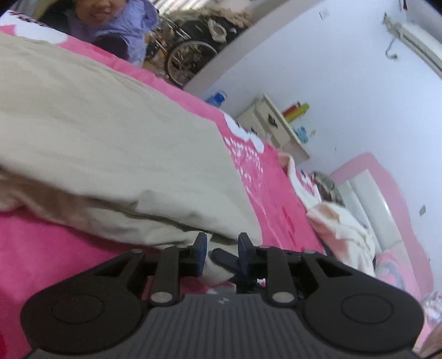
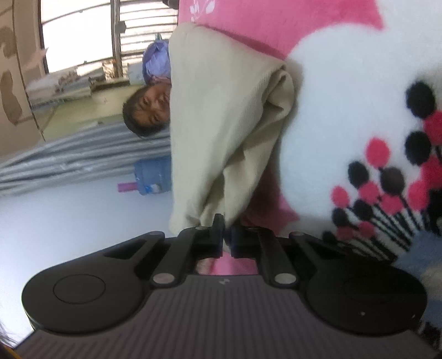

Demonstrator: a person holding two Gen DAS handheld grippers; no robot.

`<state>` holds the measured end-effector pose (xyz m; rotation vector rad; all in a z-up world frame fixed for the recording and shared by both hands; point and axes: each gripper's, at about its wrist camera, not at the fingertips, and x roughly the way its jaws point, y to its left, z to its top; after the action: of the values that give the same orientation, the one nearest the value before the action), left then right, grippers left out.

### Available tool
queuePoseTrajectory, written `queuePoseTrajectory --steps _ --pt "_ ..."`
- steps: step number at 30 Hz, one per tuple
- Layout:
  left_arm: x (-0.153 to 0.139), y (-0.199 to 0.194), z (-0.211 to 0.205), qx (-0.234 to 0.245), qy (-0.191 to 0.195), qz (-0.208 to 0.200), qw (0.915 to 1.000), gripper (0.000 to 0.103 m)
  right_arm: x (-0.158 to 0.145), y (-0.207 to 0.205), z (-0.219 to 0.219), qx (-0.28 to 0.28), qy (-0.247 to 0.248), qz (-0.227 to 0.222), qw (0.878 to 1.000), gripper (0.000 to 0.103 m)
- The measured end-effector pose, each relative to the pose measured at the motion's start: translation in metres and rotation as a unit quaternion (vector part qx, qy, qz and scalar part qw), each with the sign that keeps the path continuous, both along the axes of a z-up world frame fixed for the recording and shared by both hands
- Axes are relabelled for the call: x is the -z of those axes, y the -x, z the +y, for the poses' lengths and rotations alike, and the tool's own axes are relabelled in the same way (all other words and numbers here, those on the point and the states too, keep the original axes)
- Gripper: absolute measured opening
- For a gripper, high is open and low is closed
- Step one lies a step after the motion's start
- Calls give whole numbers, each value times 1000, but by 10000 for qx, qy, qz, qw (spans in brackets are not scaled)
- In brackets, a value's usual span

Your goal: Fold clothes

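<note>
- Left-wrist view, nearest: the left gripper (image 1: 222,250) stands with its 2 blue-padded fingers apart, a corner of the beige garment (image 1: 110,138) lying loose between them, so nothing is pinched on that side.
- Right-wrist view, nearest: the right gripper (image 2: 226,234) has its fingers drawn together on a bunched edge of the same beige garment (image 2: 221,124), which rises from the pinch in a tall, twisted fold.
- Farther out, the garment lies spread across the pink blanket (image 1: 41,248) on the bed, broad and rumpled in the left view, doubled over on itself in the right.
- My judgement of risk: with only 1 side clamped, any lift would drag the cloth lopsided and the loose corner would slide out of the left fingers, skewing the fold.
- A second risk: the right pinch takes a wad, not a clean hem, so layers could slip or the crease could set crooked.
- Only the left view shows the pale nightstand (image 1: 273,127), the pink headboard (image 1: 381,176) and a wheel (image 1: 190,60) by the far wall.
- Only the right view shows a blue water jug (image 2: 152,175), a bright window (image 2: 83,33) and the blanket's white patch with red and black dots (image 2: 359,138).
- A person in a lilac top (image 1: 124,24) sits beyond the bed in both views.
</note>
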<state>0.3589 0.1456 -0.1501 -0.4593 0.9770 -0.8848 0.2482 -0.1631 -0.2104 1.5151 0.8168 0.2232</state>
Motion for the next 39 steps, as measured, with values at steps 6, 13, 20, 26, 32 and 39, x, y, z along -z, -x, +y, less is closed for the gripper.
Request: queuePoseTrajectory --steps 6,13,20,26,32,39 --pt "35 -22 -10 -122 -403 510 9978 10 1 21 -3 9 125 -5 9999 3" --pt "39 -29 -1 -53 -262 735 9969 9 -6 5 0 -22 241 -161 9996 3" --pt "18 -25 4 -70 -390 328 9987 21 -11 -4 -5 -11 362 -311 9989 3" --pt "11 -31 5 -204 -226 281 9991 29 -10 -1 -2 -80 453 -324 9984 3" --pt "10 -40 4 -355 -41 292 9989 29 -11 -9 3 -125 569 -342 9977 3" --pt "7 -46 3 -451 139 256 9986 29 -14 -19 6 45 572 -422 9975 3"
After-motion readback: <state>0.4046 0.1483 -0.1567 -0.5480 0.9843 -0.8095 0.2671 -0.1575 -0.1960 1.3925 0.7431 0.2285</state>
